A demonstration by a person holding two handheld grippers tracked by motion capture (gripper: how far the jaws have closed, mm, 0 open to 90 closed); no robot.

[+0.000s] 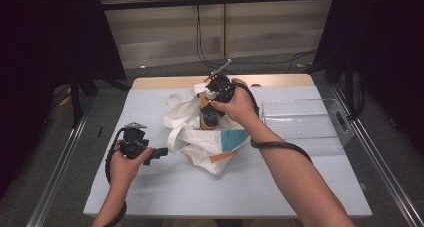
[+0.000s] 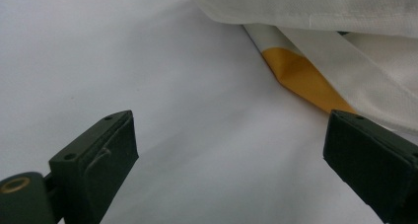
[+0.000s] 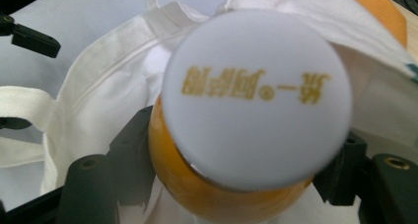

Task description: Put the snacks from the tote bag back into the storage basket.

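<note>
Bottle held upright over the bag's mouth.

High view: the right gripper (image 1: 216, 98) clamps the orange bottle (image 1: 206, 112) standing upright in the cloth bag (image 1: 210, 147); the left gripper (image 1: 161, 152) waits just beside it. Left gripper view: jaws wide apart, holding nothing, bag's edge ahead-right. Right gripper view: white cap (image 3: 256, 98) faces the camera, jaws closed on the bottle's body.

A pale blue-grey counter (image 1: 225, 187) is standing on a grey floor (image 1: 45, 137), with bare wood showing along its far edge. Black curtains (image 1: 45, 32) are hanging on both sides. Black cables (image 1: 205, 52) are running down a beige wall (image 1: 165, 27) behind it.
</note>
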